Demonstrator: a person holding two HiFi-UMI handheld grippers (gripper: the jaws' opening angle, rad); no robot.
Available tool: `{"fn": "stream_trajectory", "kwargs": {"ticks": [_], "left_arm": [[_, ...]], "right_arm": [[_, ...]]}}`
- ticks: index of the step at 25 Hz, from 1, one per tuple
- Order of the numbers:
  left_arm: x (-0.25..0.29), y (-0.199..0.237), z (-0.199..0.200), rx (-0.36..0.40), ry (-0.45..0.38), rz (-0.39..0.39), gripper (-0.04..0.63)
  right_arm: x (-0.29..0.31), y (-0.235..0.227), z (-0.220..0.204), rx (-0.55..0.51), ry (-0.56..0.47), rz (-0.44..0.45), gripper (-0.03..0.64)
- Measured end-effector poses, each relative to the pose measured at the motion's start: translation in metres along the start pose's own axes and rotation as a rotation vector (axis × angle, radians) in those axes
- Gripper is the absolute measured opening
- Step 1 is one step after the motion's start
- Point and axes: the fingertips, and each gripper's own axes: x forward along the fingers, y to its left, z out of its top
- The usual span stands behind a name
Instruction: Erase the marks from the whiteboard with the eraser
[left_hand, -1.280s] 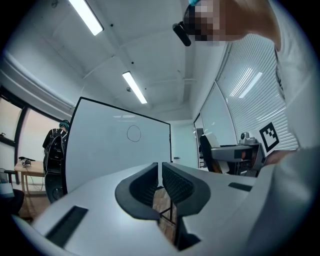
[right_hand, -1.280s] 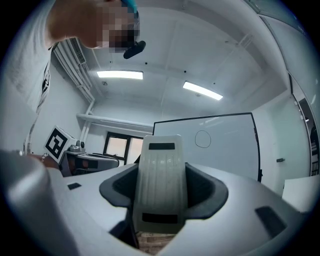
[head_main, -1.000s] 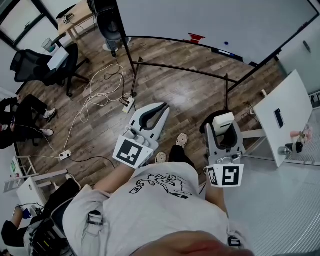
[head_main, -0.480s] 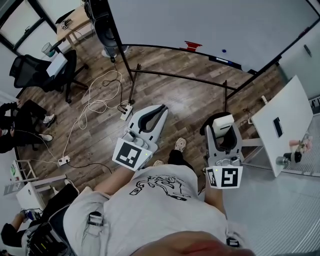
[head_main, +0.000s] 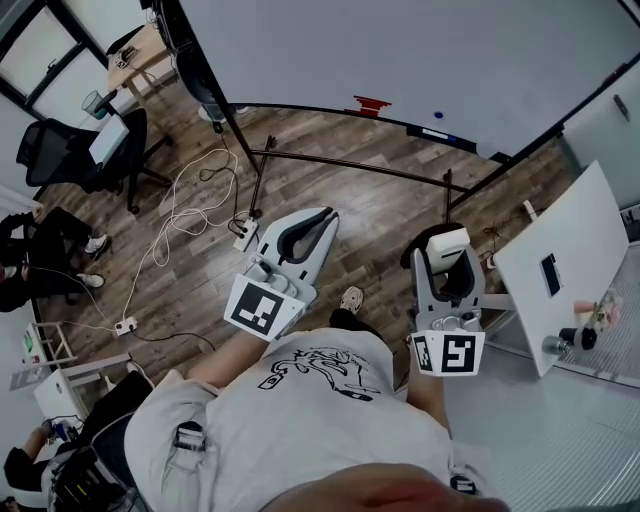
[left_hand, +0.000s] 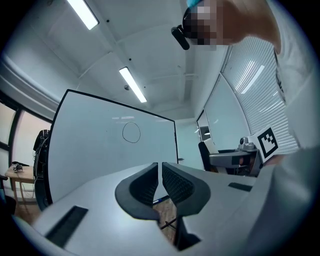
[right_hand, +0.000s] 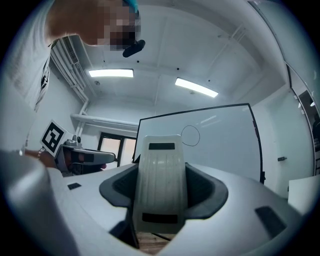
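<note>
The whiteboard (head_main: 400, 45) stands ahead on a black frame. A thin drawn circle (left_hand: 131, 132) marks it, and the same circle (right_hand: 190, 135) shows in the right gripper view; from the head view I cannot see it. My right gripper (head_main: 446, 252) is shut on a white eraser (head_main: 447, 243), whose ribbed body (right_hand: 160, 177) fills the space between the jaws. My left gripper (head_main: 312, 225) is shut with nothing in it, its dark pads (left_hand: 172, 180) almost touching. Both grippers are held at waist height, well short of the board.
A red object (head_main: 370, 103) and a blue dot (head_main: 437, 115) lie on the board's ledge. The stand's black bars (head_main: 350, 160) cross the wooden floor. Cables (head_main: 185, 205), a power strip (head_main: 244, 235) and an office chair (head_main: 65, 140) are left; a white table (head_main: 560, 260) is right.
The whiteboard has come lower and larger in the head view, so I have moved nearer to it. Both grippers keep the same pose and the eraser stays held.
</note>
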Motion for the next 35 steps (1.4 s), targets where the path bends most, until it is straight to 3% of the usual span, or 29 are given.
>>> {"fn": "stream_trajectory", "kwargs": {"ticks": [17, 24, 35], "left_arm": [[0.137, 0.008, -0.003, 0.007, -0.029, 0.031, 0.038], [0.146, 0.014, -0.009, 0.002, -0.010, 0.053, 0.038], [0.181, 0.073, -0.009, 0.012, -0.035, 0.061, 0.038]], "right_arm": [[0.068, -0.122, -0.022, -0.002, 0.012, 0.025, 0.259], [0.081, -0.127, -0.022, -0.008, 0.005, 0.059, 0.259], [0.146, -0.125, -0.030, -0.039, 0.027, 0.072, 0.259]]}}
